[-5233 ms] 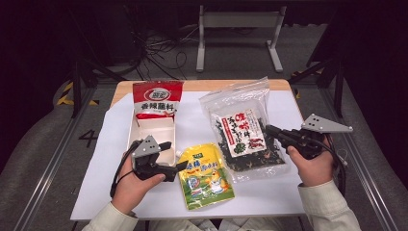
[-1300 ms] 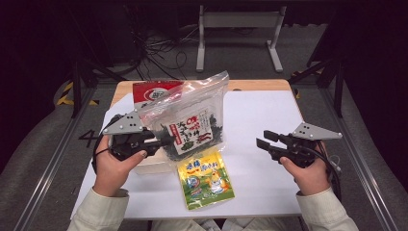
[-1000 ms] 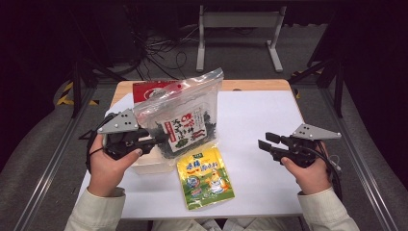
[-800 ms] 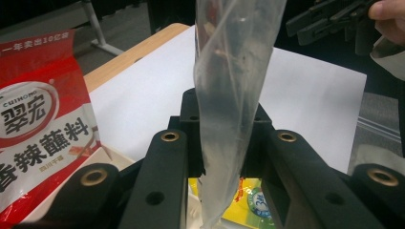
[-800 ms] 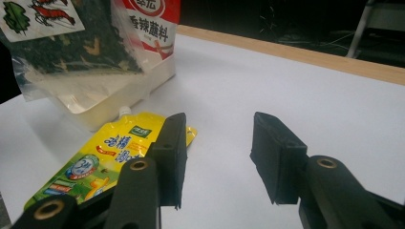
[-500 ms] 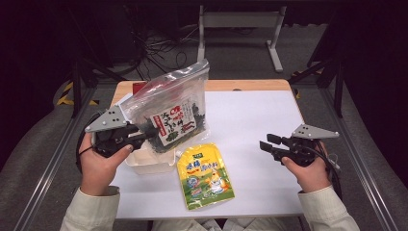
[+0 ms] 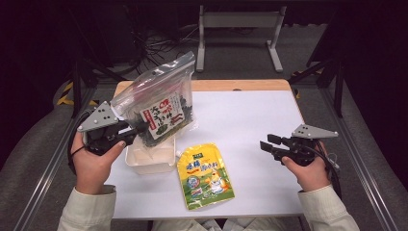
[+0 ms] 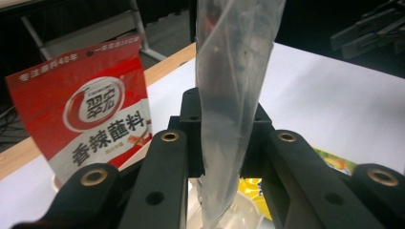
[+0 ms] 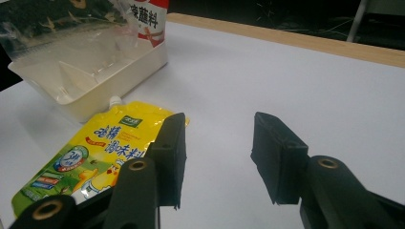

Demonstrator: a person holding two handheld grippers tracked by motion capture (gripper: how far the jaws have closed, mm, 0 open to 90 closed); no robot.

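Left gripper (image 7: 137, 133): held in the person's left hand (image 7: 94, 161) at the left side of the table (image 7: 250, 120), jaws pointing toward the middle. The jaws are closed tight on the edge of a clear bag (image 7: 161, 108), which stands up between them in the left gripper view.

Bag: a clear zip bag of dark dried seaweed with a white and red label. It is lifted off the table, tilted, rising up and away from the left jaws. Its lower end hangs just above the tray (image 7: 149, 156).

Right gripper (image 7: 265, 143): held in the person's right hand (image 7: 308, 171) at the right side of the table, jaws pointing left toward the other gripper. The jaws stand partly apart with nothing between them; bare white tabletop shows in the gap in the right gripper view.

Tray: a white plastic tray on the table, just under and beyond the left jaws, well apart from the right gripper.

Red pouch (image 8: 90, 114): stands upright in the far end of the tray, behind the bag, to the left of the jaws in the left gripper view. It has white Chinese lettering.

Yellow pouch (image 7: 204, 175): lies flat on the table between the two grippers, nearer the person, its spout end close beside the tray. It lies just ahead of the right jaws, to their left in the right gripper view.
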